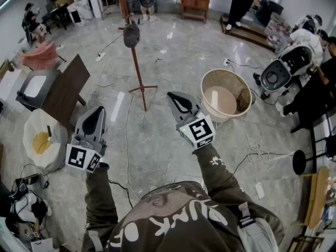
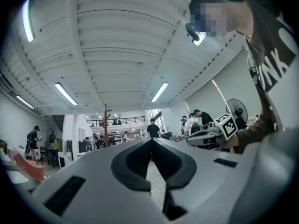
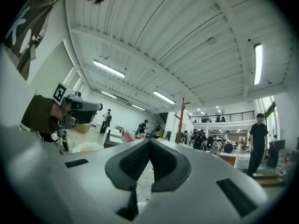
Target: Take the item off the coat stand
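Two grippers, one coat stand, possibly one hat

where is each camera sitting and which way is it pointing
Head view: on the person's head, looking steeply down at the floor, coat stand and basket; both sleeves, left gripper and right gripper show.
Left gripper view: on the left gripper, along its closed fingers, tilted toward the ceiling; torso and right gripper at right.
Right gripper view: on the right gripper, along its closed fingers, tilted upward; left gripper at left.
Shared: both gripper views see the coat stand far ahead.
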The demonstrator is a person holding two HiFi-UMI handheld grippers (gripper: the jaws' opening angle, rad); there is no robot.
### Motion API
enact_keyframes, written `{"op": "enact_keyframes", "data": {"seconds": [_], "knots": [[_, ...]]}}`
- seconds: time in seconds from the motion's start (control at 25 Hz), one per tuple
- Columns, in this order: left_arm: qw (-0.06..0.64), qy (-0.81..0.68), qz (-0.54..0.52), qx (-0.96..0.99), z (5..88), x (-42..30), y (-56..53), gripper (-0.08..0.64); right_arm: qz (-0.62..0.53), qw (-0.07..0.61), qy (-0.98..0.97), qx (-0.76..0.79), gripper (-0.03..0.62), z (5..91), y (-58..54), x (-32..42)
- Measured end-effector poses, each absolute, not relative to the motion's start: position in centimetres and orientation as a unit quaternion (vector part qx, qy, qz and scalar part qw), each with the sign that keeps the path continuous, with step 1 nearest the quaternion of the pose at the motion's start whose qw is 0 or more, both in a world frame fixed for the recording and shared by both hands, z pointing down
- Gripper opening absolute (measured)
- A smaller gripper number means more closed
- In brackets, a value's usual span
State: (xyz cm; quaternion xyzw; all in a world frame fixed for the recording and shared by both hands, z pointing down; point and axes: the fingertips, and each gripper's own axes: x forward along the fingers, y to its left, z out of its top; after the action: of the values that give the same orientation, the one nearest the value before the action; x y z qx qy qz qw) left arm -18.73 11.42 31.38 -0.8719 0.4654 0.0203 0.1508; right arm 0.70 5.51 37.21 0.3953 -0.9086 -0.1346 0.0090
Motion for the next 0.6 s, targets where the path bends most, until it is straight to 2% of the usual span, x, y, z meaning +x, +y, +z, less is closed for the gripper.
{"op": "enact_keyframes", "data": {"seconds": [0.6], "knots": [[0.15,0.465,0.017,-0.872,31.31,-18.26,10.69,0.003,-0.128,0.004,-0.912,0.39,0.011,37.35,4.65,0.96]]}}
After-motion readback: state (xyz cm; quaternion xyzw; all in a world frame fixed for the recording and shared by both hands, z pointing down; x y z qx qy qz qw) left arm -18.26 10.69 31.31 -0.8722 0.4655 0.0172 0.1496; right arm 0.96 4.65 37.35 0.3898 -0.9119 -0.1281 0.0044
